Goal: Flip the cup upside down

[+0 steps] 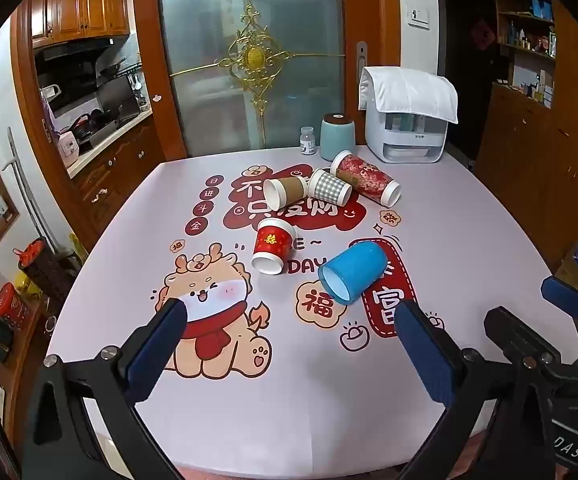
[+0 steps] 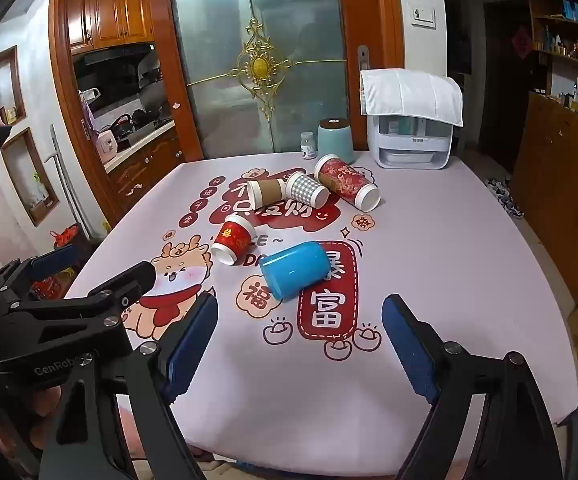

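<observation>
The left gripper [image 1: 293, 344] hovers low over the near part of the bench [image 1: 469, 240], its jaws spread wide with nothing between them. The right gripper [image 2: 301, 336] hangs just beside it, jaws likewise wide apart and empty; in the right wrist view the left gripper's black frame shows at the left edge.

The blue cup [image 1: 352, 273] lies on its side on the printed cloth, ahead of the left jaws and toward their right finger, its white-lined mouth turned back toward the cameras. In the right wrist view the blue cup [image 2: 295, 270] sits ahead of the right jaws, slightly nearer the left finger, apart from both pads.

Just beyond it and to the left lies a red paper cup [image 1: 272, 250], also on its side, mouth toward the near edge. Farther out, 3 more cups lie tipped in a touching row: a brown sleeved cup [image 1: 285, 193], a grey checked cup [image 1: 329, 191] and a tall red patterned cup [image 1: 367, 178].

Past them, at the far edge of the bench, stand a teal canister [image 1: 337, 136] with a small white bottle [image 1: 307, 141] just beside it, and a white appliance [image 1: 407, 136] draped with a white cloth [image 1: 409, 92].
</observation>
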Tool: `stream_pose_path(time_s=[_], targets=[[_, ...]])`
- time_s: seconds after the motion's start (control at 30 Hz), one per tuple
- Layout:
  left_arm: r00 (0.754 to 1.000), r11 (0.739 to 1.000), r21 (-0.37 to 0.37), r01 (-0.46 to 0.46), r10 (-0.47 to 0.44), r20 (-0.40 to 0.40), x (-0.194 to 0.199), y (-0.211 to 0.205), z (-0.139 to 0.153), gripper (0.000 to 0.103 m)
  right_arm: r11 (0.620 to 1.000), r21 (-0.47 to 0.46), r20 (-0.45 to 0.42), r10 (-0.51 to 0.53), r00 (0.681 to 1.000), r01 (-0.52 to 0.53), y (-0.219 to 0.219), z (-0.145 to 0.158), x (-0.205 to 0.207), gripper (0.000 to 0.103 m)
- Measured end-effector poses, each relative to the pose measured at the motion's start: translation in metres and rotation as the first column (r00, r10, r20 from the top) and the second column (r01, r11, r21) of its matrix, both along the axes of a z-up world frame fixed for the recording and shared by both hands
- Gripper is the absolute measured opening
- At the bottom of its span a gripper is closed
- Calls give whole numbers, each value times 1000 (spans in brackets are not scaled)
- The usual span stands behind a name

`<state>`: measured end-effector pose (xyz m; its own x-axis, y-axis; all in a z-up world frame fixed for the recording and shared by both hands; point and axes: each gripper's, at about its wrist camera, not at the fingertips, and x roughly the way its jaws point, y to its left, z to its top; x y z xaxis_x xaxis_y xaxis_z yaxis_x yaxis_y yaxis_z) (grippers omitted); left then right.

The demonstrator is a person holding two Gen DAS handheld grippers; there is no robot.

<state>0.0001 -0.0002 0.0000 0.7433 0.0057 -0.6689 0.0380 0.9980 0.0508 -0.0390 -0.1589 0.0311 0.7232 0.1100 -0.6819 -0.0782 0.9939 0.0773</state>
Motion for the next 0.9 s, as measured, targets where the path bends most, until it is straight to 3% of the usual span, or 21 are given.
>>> stream_pose_path(time_s=[0.9], targets=[[1000, 1000, -9, 16, -16, -5, -1, -1, 4, 101, 1000, 10, 6, -4, 1000, 4, 0, -4, -3, 86]])
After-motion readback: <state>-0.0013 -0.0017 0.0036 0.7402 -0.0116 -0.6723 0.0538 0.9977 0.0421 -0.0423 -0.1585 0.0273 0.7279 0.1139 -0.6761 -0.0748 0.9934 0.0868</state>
